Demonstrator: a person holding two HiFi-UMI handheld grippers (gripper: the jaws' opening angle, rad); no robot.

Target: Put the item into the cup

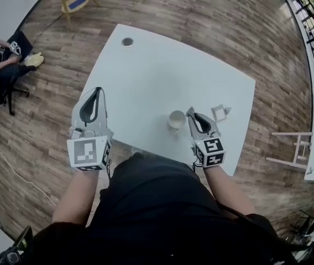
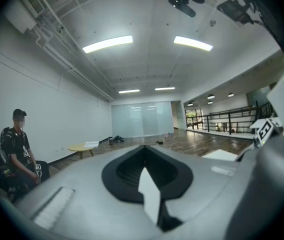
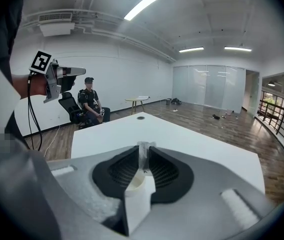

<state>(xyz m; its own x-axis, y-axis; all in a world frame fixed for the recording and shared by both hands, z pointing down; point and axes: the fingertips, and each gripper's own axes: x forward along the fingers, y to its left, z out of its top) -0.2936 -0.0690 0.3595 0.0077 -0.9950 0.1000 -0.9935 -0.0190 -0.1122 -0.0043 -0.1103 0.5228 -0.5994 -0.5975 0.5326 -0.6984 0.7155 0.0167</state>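
While the right tongs point(image 1: 190, 111) pinch a thin clear item point(image 3: 144, 156) just right of the cup point(image 1: 176, 119) on the desk point(image 1: 162, 70), dropping it in remains; the left tongs point(image 2: 143, 147) are closed, empty.

Head view steeply above table point(image 1: 162, 76); 2 low views across room.

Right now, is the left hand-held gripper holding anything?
No. In the left gripper view, the left hand-held gripper has its jaws closed together with nothing between them.
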